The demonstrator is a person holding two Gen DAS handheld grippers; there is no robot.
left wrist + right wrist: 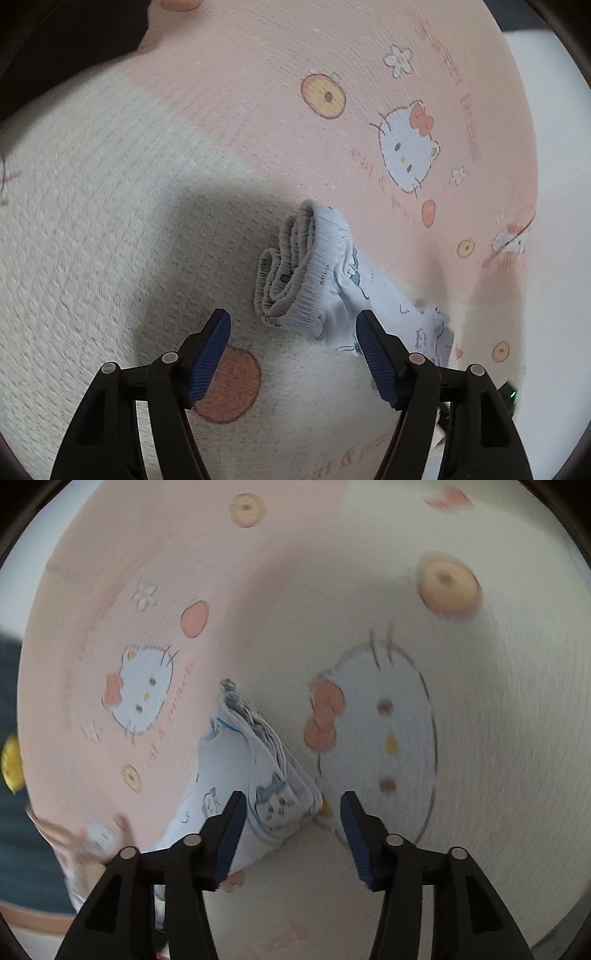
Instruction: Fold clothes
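Observation:
A small white garment with blue cartoon prints [332, 280] lies folded into a narrow bundle on a pink and cream blanket [184, 147]. Its grey ribbed elastic waistband faces my left gripper [293, 319], which hovers open just in front of it with nothing between its blue pads. In the right wrist view the same folded garment [266, 771] shows its stacked edges. My right gripper [293, 801] is open over its near end, with the left pad [232, 830] against the cloth. This view is blurred by motion.
The blanket [480, 738] carries cartoon cat faces, flowers and orange circles. A dark object [74, 37] lies at its upper left edge in the left wrist view. A white surface [554, 110] lies beyond the blanket's right edge. A yellow object [11, 764] sits at the far left.

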